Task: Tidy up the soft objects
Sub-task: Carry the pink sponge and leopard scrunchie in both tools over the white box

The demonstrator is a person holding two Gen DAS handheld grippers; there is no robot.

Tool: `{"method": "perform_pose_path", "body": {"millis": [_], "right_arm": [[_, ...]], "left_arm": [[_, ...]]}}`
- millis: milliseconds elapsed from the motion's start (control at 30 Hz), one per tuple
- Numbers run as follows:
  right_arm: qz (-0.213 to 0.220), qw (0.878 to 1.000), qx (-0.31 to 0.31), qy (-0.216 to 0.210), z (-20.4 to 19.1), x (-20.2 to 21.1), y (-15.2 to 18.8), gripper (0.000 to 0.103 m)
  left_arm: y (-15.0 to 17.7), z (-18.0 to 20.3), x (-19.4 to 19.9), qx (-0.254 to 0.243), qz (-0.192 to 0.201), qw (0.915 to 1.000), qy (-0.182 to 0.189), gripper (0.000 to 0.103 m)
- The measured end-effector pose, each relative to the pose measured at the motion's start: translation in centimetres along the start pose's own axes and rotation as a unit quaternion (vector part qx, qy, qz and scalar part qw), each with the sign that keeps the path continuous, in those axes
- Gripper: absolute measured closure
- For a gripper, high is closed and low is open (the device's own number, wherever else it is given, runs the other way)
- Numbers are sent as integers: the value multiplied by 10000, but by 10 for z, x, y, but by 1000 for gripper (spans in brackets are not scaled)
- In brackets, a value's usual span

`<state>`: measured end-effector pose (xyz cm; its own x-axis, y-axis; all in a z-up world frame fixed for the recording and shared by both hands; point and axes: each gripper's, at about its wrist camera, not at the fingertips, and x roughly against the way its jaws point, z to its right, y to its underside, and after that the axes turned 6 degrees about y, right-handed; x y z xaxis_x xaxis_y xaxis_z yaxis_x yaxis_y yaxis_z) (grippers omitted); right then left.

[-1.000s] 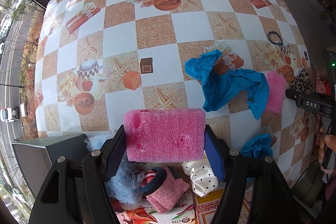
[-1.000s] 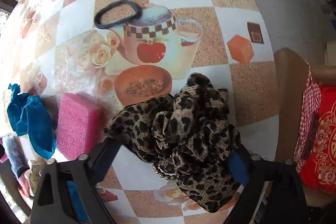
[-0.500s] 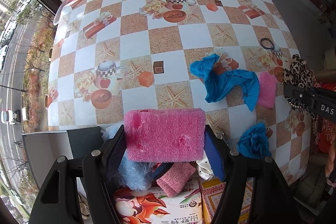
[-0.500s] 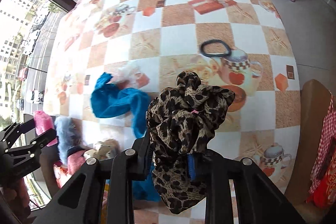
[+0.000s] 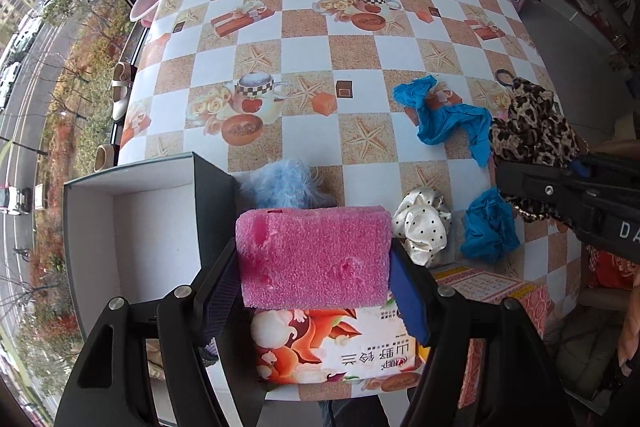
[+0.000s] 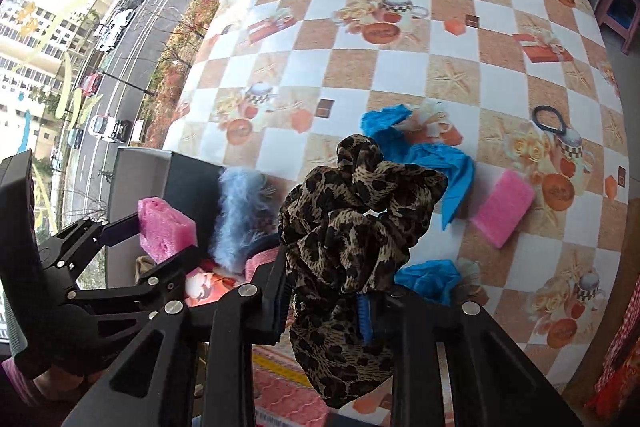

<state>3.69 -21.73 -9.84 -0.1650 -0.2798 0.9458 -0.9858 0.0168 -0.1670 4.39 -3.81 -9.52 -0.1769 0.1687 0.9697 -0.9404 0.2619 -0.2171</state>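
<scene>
The left gripper (image 5: 314, 273) is clamped on a pink sponge block (image 5: 314, 257), its pads pressed to both ends. Just left of it sits an open box (image 5: 132, 227) with a white inside; directly beneath the sponge lies a flowered tissue pack (image 5: 332, 343). Ahead of its fingers are a fluffy light-blue piece (image 5: 280, 185) and, to the right, a cream polka-dot scrunchie (image 5: 422, 227) — both lying on the checkered tablecloth (image 5: 360, 55).

The right gripper (image 6: 340, 303) is squeezed tight on a leopard-print scrunchie (image 6: 352, 227), which bulges above and hangs below its jaws.

Only the right wrist view shows a second pink sponge (image 6: 502, 207) lying right of the leopard fabric, and it shows clearly a black hair tie (image 6: 549, 119) beyond. Only the left view shows into the box. A blue cloth (image 6: 440, 159) and a smaller crumpled blue piece (image 5: 488, 227) lie on the table — seen in both views.
</scene>
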Motion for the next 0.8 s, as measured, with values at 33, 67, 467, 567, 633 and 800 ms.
{"method": "perform_pose_path", "body": {"millis": [33,67,467,567,633,800], "right_arm": [[-11,10000,57,-36,-9,0,0,75],[-22,9999,115,-78,-18,2,2,75],[-268,9972,640,-281,-103,6,35,75],[-361,9965,713,-236,-111,6,47,75],[-411,9959,785,-176,-114,7,56,75],[-551,9948,841,-137,-116,11,76,75]], "left_arm": [[6,-3,3,16,8,10000,15,30],[11,-6,7,31,20,10000,26,30],[72,-44,37,175,152,9997,-19,30],[82,-56,41,300,192,9994,0,30],[87,-65,44,387,234,9990,-15,30],[96,-87,47,602,290,9978,-37,30]]}}
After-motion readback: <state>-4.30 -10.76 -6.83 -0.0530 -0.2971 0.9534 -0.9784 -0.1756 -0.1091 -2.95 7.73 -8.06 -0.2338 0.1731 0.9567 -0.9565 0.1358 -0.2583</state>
